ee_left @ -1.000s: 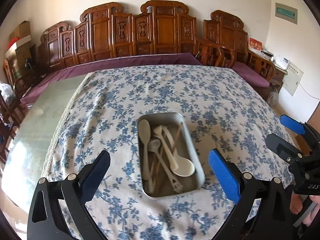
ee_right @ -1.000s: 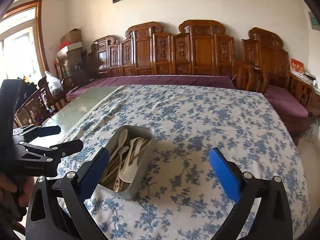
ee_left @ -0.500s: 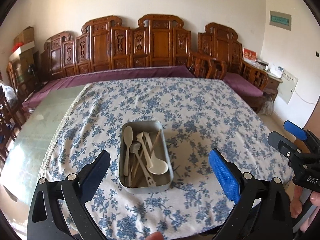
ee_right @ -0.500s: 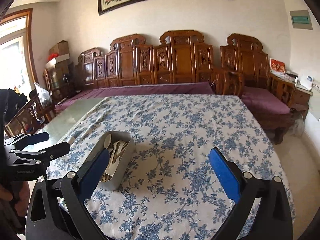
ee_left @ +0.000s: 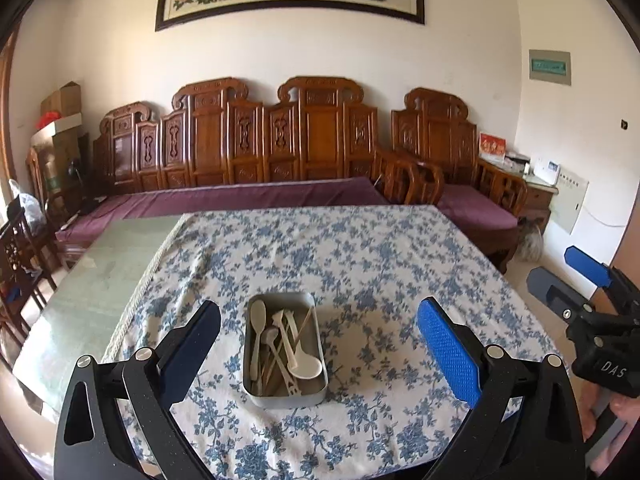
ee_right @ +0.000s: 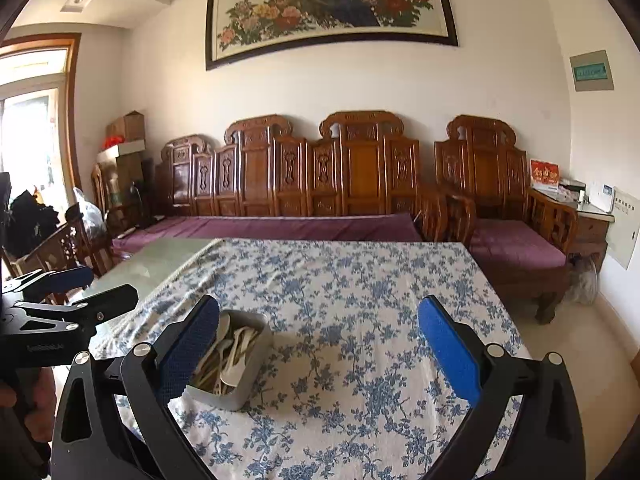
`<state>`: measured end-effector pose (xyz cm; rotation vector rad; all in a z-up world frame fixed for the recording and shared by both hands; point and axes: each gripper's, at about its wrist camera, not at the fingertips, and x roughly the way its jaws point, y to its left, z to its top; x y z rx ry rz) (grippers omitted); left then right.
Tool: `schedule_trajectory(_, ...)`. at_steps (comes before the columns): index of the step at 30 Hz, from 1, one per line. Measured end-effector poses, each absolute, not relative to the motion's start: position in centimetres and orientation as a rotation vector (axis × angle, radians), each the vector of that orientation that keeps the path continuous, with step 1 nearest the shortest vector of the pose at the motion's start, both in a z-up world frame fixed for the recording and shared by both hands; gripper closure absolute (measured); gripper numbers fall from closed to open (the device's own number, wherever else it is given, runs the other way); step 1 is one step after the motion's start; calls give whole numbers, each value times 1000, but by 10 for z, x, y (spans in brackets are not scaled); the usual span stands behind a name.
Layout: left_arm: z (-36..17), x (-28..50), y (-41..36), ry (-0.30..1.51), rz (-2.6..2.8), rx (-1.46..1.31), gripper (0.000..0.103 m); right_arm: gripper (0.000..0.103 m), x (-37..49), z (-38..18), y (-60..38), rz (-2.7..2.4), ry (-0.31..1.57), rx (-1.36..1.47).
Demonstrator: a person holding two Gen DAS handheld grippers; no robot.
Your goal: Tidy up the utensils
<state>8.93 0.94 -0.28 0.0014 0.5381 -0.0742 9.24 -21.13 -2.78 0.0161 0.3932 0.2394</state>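
Both grippers, left [ee_left: 319,344] and right [ee_right: 319,344], fingers wide apart, empty; metal tin [ee_left: 285,350] of pale utensils [ee_left: 280,344] on floral tablecloth [ee_left: 360,256], between left fingers, beside right's left finger.

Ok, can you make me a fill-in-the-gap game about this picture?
1. The spoons lie inside a metal ____.
2. The tablecloth has ____ flowers.
3. Both tools, left tool and right tool, are ____ and hold nothing.

Missing words: tin; blue; open

Utensils [ee_left: 280,344] lie in a tin [ee_left: 256,394] on the table [ee_left: 380,264].
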Motion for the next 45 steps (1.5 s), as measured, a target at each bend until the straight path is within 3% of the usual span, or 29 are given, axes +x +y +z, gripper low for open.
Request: schedule_trajectory(45, 14, 67, 5, 471, -62, -5, 8, 3, 80, -13, -214, 239, 351, 32)
